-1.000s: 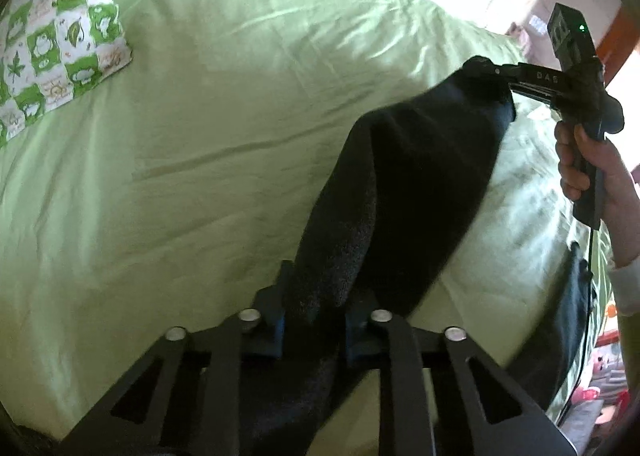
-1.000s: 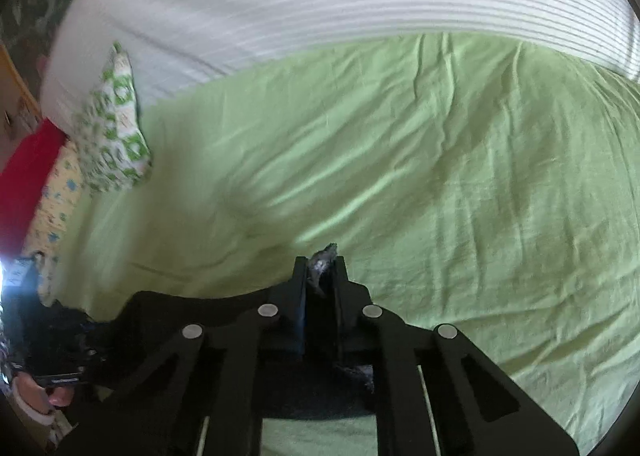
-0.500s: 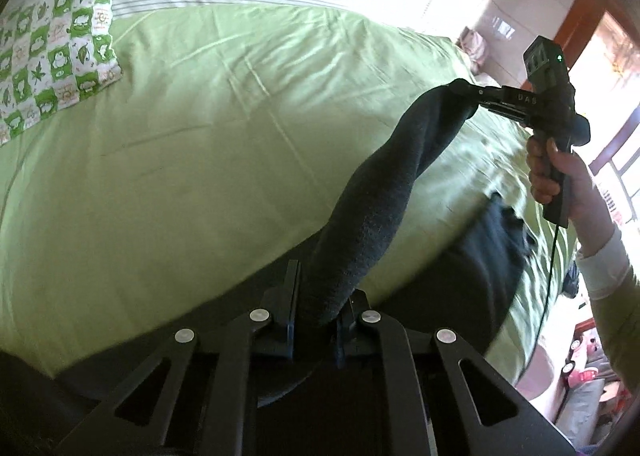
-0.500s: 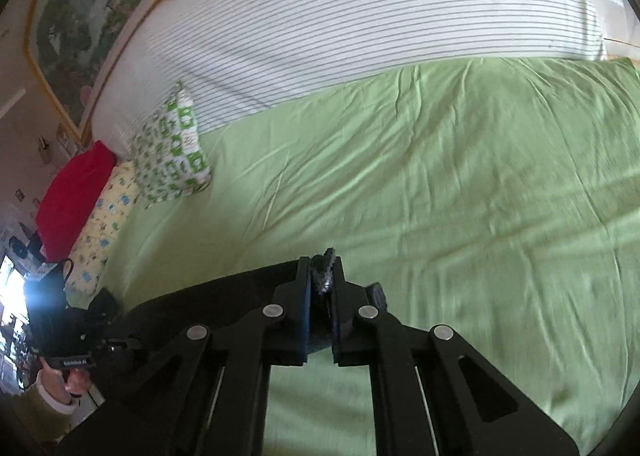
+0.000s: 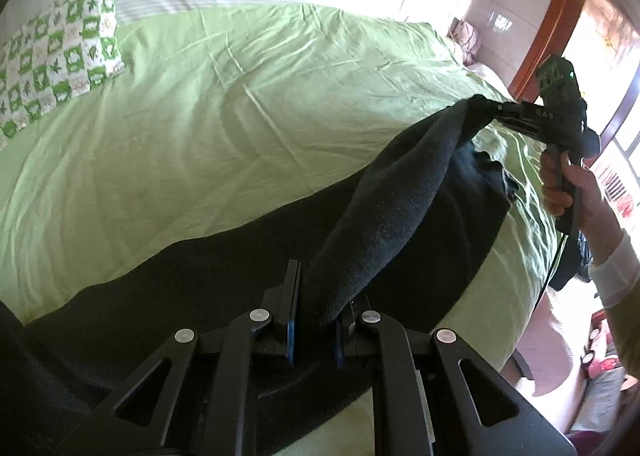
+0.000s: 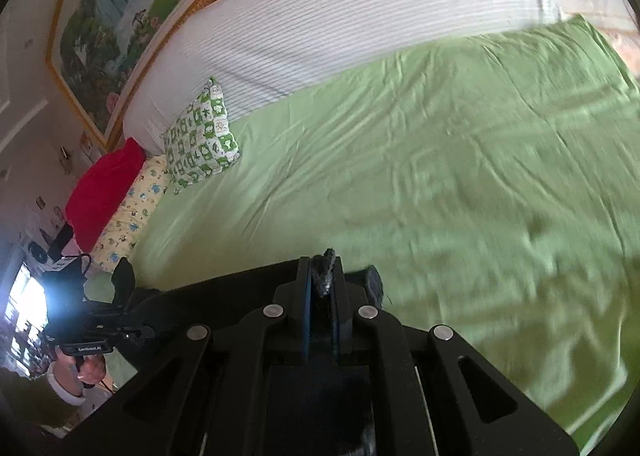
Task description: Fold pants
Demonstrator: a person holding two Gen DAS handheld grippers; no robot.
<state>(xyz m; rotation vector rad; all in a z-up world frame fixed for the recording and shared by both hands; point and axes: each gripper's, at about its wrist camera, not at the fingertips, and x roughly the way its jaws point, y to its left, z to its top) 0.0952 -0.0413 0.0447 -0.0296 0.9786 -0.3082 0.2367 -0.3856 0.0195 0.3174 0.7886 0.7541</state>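
Left gripper (image 5: 314,320): clenched on a thick roll of the black pants (image 5: 400,200), the fabric bunched between its blue-edged fingers (image 5: 291,312). From there the raised band of cloth runs up and away to the right gripper (image 5: 494,112), which grasps its far end above the right edge of the bed (image 5: 200,128). The right hand (image 5: 560,184) grips that tool's handle, with a white cuff at the wrist.

Below the lifted band, the remaining part of the pants lies flat on the green sheet along the near edge of the bed, extending toward the near left corner in the left wrist view.

Right wrist view: the right gripper (image 6: 322,288) is shut tight on a small tuft of the dark fabric, which pokes up between its fingers. More black cloth spreads left of it toward the left gripper (image 6: 132,330), held by the left hand (image 6: 90,370) at the bed's edge. This view is somewhat blurred.

Other items: a green-and-white patterned pillow (image 5: 60,64) rests toward the far left of the bed against striped white bedding (image 6: 360,24). A red pillow (image 6: 106,192) and a yellow patterned pillow (image 6: 132,208) lie beside it. A gold-framed painting (image 6: 120,8) hangs on the wall.
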